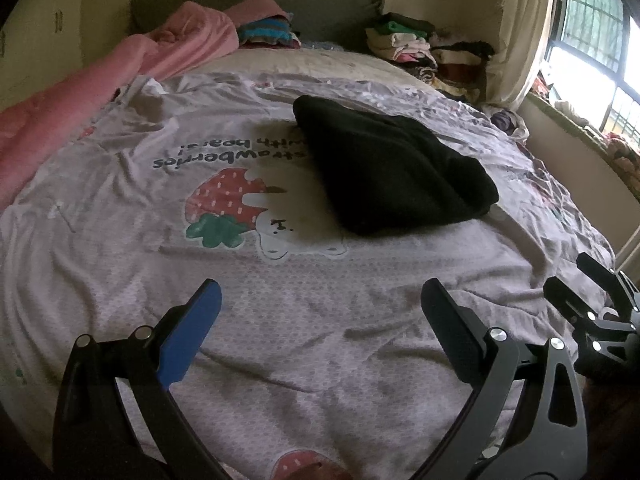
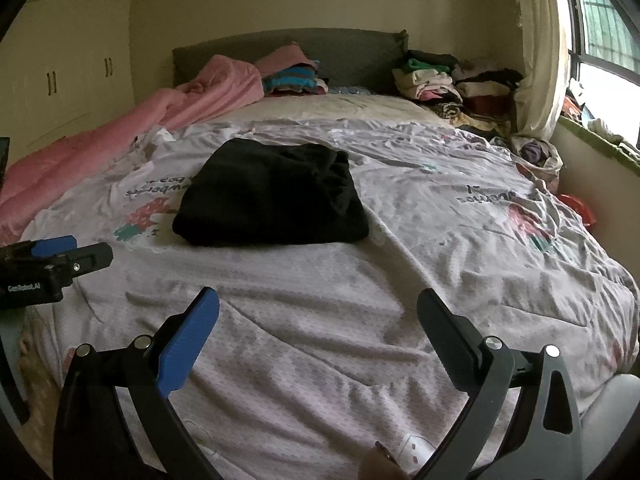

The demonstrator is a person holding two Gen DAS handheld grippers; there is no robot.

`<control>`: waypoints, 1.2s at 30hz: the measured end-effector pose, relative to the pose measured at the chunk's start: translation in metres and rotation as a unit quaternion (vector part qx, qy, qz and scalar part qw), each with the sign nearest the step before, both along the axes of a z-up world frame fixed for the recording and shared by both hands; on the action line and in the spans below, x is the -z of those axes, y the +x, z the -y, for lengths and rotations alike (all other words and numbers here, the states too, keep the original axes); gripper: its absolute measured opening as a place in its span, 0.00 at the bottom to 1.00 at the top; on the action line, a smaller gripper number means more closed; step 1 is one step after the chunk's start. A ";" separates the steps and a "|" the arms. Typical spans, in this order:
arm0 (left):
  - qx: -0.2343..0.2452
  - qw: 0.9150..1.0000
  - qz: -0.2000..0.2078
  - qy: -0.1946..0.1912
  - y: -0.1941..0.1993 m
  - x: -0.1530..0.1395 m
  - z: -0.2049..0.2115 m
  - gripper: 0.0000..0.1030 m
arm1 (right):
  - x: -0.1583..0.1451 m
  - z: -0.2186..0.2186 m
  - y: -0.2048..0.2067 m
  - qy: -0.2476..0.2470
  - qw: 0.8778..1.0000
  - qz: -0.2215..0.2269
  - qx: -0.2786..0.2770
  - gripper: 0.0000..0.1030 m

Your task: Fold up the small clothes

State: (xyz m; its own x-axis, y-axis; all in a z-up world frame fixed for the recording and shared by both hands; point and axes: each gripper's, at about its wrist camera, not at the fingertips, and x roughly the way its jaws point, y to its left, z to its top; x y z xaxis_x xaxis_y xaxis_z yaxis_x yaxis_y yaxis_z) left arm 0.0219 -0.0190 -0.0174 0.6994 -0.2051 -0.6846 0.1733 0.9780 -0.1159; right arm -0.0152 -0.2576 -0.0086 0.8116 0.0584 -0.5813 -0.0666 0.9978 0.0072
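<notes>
A black garment [image 1: 392,168] lies folded into a thick bundle in the middle of the bed, on the strawberry-print cover [image 1: 280,320]. In the right wrist view the same black garment [image 2: 272,196] sits ahead and slightly left. My left gripper [image 1: 322,300] hovers open over the cover, well short of the garment, holding nothing. My right gripper [image 2: 318,308] is likewise open and empty, near the bed's front. The right gripper [image 1: 588,284] shows at the right edge of the left wrist view. The left gripper [image 2: 76,252] shows at the left edge of the right wrist view.
A pink quilt [image 2: 120,136] runs along the bed's left side. Stacks of folded clothes [image 2: 448,80] stand by the headboard at the back right. A striped folded pile [image 2: 292,78] sits at the back centre. Wardrobe doors [image 2: 68,72] are on the left, a window [image 2: 600,40] on the right.
</notes>
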 end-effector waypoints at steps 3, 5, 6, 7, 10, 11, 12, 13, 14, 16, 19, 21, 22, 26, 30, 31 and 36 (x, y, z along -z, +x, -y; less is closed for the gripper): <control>-0.003 1.000 -0.001 0.005 0.000 0.000 0.000 0.91 | 0.001 0.002 0.000 0.001 1.000 -0.002 0.003 0.96; -0.003 1.000 -0.001 0.004 0.000 0.000 0.000 0.91 | 0.001 0.002 0.000 0.000 1.000 -0.002 0.003 0.96; -0.003 1.000 0.000 0.005 0.000 0.000 0.000 0.91 | 0.001 0.002 0.000 0.000 1.000 -0.002 0.003 0.96; -0.003 1.000 0.000 0.006 0.000 0.000 0.000 0.91 | 0.001 0.002 0.000 0.000 1.000 -0.002 0.002 0.96; -0.004 1.000 -0.001 0.007 0.000 0.000 0.000 0.91 | 0.002 0.002 0.000 0.000 1.000 -0.003 0.001 0.96; -0.004 1.000 -0.001 0.007 0.000 0.000 0.001 0.91 | 0.002 0.002 0.000 0.001 1.000 -0.003 0.001 0.96; -0.004 1.000 -0.001 0.009 -0.001 0.000 0.000 0.91 | 0.002 0.002 0.000 0.000 1.000 -0.004 0.001 0.96; -0.004 1.000 -0.001 0.010 -0.001 0.000 0.000 0.91 | 0.002 0.003 0.000 0.001 1.000 -0.005 0.000 0.96; -0.004 1.000 -0.001 0.009 -0.001 0.000 0.000 0.91 | 0.002 0.002 0.000 0.001 1.000 -0.005 0.000 0.96; -0.004 1.000 -0.001 0.009 -0.001 0.000 0.000 0.91 | 0.002 0.001 0.000 0.000 1.000 -0.005 -0.002 0.96; -0.005 1.000 -0.002 0.009 -0.001 0.000 0.000 0.91 | 0.002 -0.002 0.000 -0.002 1.000 -0.003 -0.003 0.96; -0.004 1.000 -0.001 0.009 -0.001 0.000 0.001 0.91 | 0.002 -0.003 0.000 -0.002 1.000 -0.004 -0.004 0.96; -0.005 1.000 -0.001 0.009 -0.001 0.000 0.000 0.91 | 0.003 -0.003 0.000 -0.002 1.000 -0.004 -0.004 0.96; -0.003 1.000 -0.001 0.009 -0.001 0.000 0.001 0.91 | 0.003 -0.003 0.001 -0.001 1.000 -0.005 -0.005 0.96; -0.004 1.000 -0.001 0.010 -0.001 0.000 0.001 0.91 | 0.003 -0.003 0.000 -0.001 1.000 -0.005 -0.005 0.96; -0.004 1.000 -0.001 0.010 -0.001 0.000 0.000 0.91 | 0.003 -0.003 0.000 -0.001 1.000 -0.005 -0.004 0.96; -0.004 1.000 -0.001 0.011 0.000 -0.001 0.003 0.91 | 0.003 -0.003 0.000 -0.001 1.000 -0.004 -0.005 0.96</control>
